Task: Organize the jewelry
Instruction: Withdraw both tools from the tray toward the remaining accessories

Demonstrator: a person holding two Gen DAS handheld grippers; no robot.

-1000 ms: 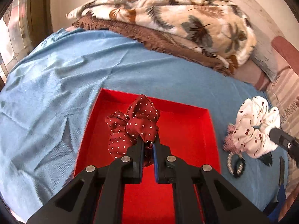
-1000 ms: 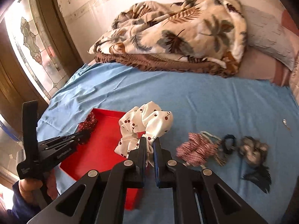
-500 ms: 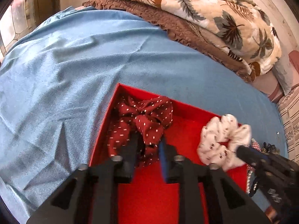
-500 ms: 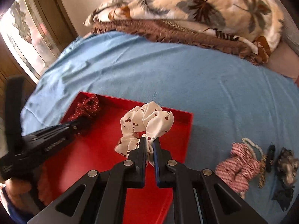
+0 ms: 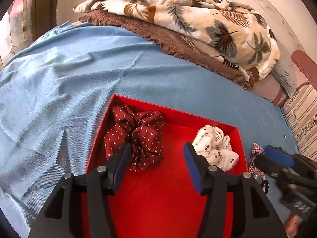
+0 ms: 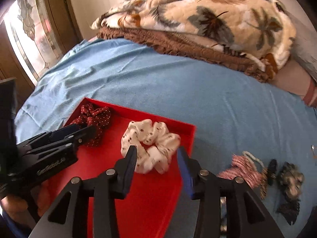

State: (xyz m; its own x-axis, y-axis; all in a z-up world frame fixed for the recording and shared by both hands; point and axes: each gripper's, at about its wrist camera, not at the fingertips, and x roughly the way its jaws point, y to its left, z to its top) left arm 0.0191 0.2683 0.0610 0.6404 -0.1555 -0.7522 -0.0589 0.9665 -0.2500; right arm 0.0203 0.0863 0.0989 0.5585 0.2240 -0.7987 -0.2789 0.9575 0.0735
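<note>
A red tray [image 5: 168,202] [image 6: 150,198] lies on the blue bedsheet. A dark red dotted scrunchie [image 5: 136,136] [image 6: 93,119] lies in its far left corner. A white cherry-print scrunchie [image 5: 216,150] [image 6: 150,144] lies in its far right part. My left gripper [image 5: 156,158] is open and empty, just behind the red scrunchie. My right gripper [image 6: 156,158] is open and empty, its fingers either side of the white scrunchie's near edge. A red-white checked scrunchie [image 6: 241,168], a bead bracelet [image 6: 253,156], a dark hair tie [image 6: 271,170] and a dark patterned scrunchie [image 6: 289,182] lie on the sheet right of the tray.
A folded leaf-print blanket [image 5: 198,23] [image 6: 208,15] over a brown quilt lies at the far side of the bed. A window and wooden frame [image 6: 35,35] stand to the left. A striped pillow [image 5: 303,119] is at the right edge.
Both grippers carried their scrunchies into the tray, then opened and let them go. The red scrunchie lies at the far left, the white one at the far right.
</note>
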